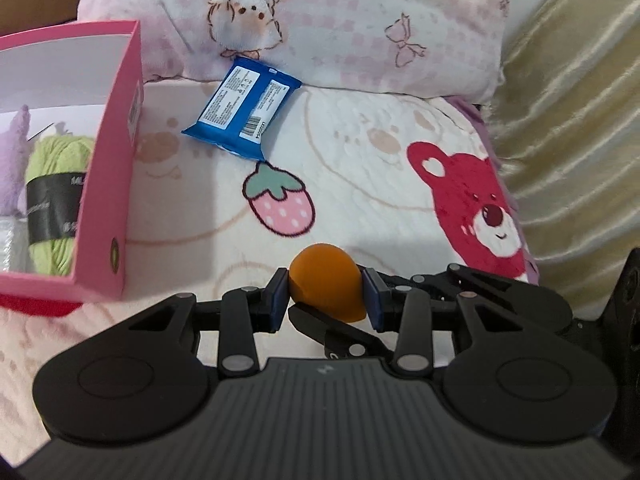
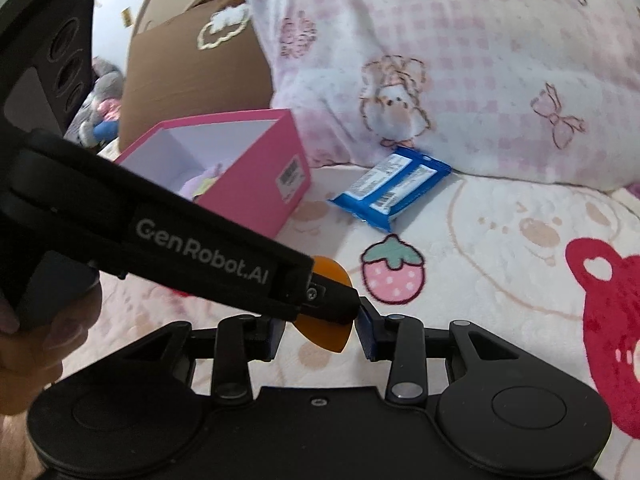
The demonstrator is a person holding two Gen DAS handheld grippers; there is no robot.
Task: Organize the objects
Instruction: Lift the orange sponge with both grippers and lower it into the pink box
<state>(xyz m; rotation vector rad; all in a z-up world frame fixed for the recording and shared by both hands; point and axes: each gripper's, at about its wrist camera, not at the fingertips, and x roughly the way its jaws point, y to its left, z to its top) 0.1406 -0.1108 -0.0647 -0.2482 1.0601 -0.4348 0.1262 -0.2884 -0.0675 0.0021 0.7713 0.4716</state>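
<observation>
You held a soft, matt orange sponge (image 1: 326,280) in matt black plastic grippers with small shiny metal pins (image 1: 413,361). Your blanket (image 1: 360,184) looked fuzzy and soft, and so did the pillow (image 1: 340,20). The pink box (image 1: 112,184) was smooth card, white inside. The blue pack (image 1: 240,110) was shiny plastic wrap. The green yarn (image 1: 56,184) looked woolly, with a dark paper band. The curtain (image 1: 568,120) was glossy cloth. The brown box (image 2: 192,76) was plain, dull cardboard.

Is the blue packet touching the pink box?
Apart. The left wrist view shows bare blanket between the blue packet and the pink box.
</observation>
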